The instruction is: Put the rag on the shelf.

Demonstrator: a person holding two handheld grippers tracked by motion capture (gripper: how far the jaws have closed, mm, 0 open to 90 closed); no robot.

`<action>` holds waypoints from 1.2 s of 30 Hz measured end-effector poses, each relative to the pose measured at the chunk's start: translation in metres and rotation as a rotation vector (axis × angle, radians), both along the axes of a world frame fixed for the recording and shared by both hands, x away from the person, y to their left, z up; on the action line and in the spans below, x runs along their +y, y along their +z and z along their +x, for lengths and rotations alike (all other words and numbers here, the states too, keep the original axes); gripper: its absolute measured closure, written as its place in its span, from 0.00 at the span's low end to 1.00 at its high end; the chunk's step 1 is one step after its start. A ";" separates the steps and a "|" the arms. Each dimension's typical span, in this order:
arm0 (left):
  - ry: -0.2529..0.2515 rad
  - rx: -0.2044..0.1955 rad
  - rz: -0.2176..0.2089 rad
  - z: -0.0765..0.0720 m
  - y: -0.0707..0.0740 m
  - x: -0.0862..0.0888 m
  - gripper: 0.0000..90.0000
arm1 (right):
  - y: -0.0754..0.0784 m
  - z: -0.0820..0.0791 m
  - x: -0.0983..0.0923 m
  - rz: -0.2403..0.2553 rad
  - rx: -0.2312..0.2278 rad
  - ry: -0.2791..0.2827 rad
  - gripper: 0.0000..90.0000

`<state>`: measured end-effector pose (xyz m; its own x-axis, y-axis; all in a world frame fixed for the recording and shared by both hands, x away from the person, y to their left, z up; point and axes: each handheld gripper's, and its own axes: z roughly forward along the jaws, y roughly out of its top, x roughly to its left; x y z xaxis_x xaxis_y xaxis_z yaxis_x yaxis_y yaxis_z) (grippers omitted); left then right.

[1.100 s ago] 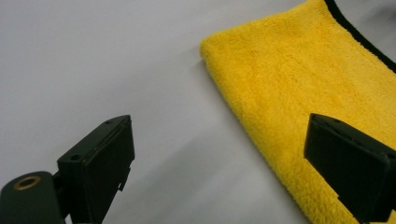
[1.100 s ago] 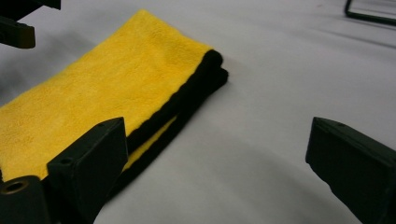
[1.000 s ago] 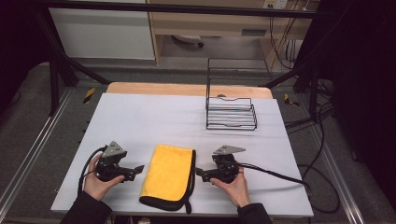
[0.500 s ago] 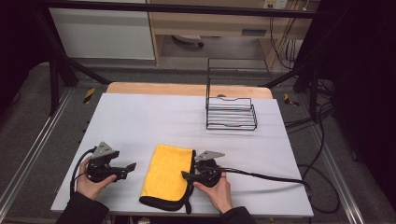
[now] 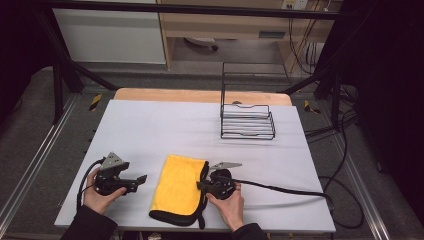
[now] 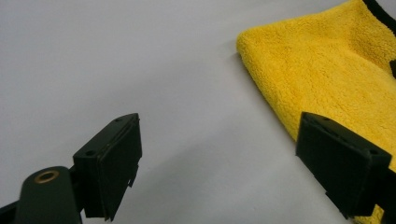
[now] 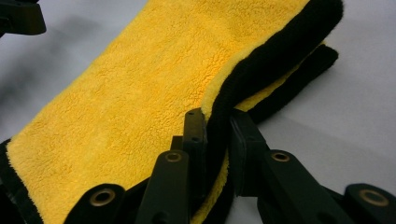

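A folded yellow cloth (image 5: 179, 187) with black trim lies near the table's front edge. At its right side, my right gripper (image 5: 201, 186) is shut on the black-trimmed edge. In the right gripper view the jaws (image 7: 217, 122) have just closed, and the pads pinch the top layer's trim of the cloth (image 7: 140, 93) between them. My left gripper (image 5: 141, 179) sits just left of the cloth, open and holding nothing. In the left gripper view its jaws (image 6: 219, 133) stand wide over bare table, and the cloth (image 6: 336, 70) lies ahead by the right jaw.
A black wire rack (image 5: 247, 121) stands at the back right of the white table (image 5: 165, 130). The right gripper's cable (image 5: 285, 189) trails off to the right across the tabletop. A wooden strip (image 5: 200, 95) runs along the far edge.
My right gripper moved left to the cloth's right edge, and its jaws went from open to shut on the trim. The left gripper has barely shifted.
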<state>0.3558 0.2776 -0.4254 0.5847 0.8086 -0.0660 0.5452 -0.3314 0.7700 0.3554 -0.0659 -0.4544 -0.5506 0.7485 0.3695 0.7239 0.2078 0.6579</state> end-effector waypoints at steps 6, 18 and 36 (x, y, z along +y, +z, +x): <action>0.000 -0.003 -0.016 -0.001 0.001 0.001 0.16 | 0.009 0.003 -0.008 0.021 0.007 0.009 0.90; -0.036 0.016 -0.029 -0.003 0.001 -0.008 0.15 | 0.027 0.011 -0.049 -0.077 -0.013 0.025 0.90; -0.093 0.035 -0.030 -0.003 -0.001 -0.025 0.06 | 0.021 0.023 -0.096 -0.149 -0.052 0.055 0.89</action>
<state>0.3527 0.2527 -0.4266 0.6537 0.7485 -0.1112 0.5400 -0.3584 0.7615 0.3785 -0.1615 -0.4334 -0.6077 0.7611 0.2270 0.6748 0.3441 0.6529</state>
